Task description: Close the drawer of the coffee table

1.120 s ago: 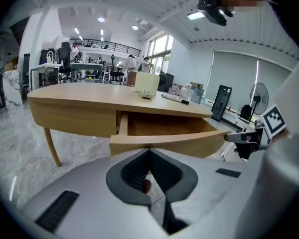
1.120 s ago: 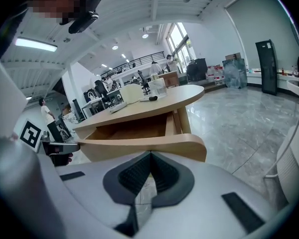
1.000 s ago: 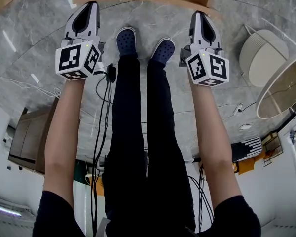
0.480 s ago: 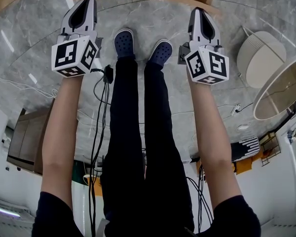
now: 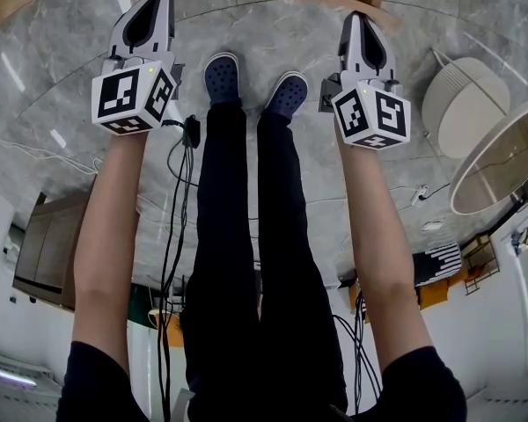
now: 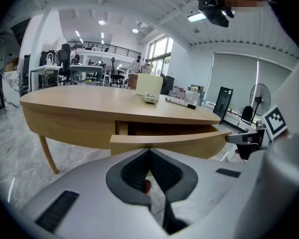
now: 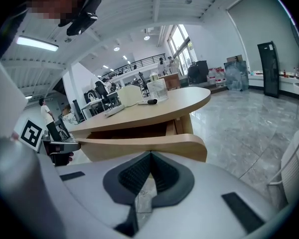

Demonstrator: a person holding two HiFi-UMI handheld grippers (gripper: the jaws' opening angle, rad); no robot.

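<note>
Checking status: the close isn't done, the drawer is still out. Left gripper (image 6: 149, 151) jaws are clenched tip to tip with nothing in them, and the right gripper (image 7: 150, 154) is the same, tips together and empty. Head view has both held out ahead, side by side, with the shoes (image 5: 253, 82) between them and the tips pointing at a wood edge at the top of frame. Just past the tips sits the drawer (image 6: 164, 141), its curved front panel standing proud of the table. A dark gap shows between that front and the table's edge in both gripper views. The left gripper lines up toward the panel's left part, the right gripper toward its right part. The tips look very near the panel, maybe on it, but I can't confirm contact from either view. Behind that, the worktop (image 6: 89, 96) carries a box (image 6: 149, 85) and a marker (image 6: 182, 102), neither of which is in the drawer's path. Further back is open office floor with desks and a fan (image 6: 259, 97). My read is that approach and line-up are done. What's left is the push itself: bear on the front with both closed tips and drive it in evenly until flush, keeping both sides level so it doesn't rack.
</note>
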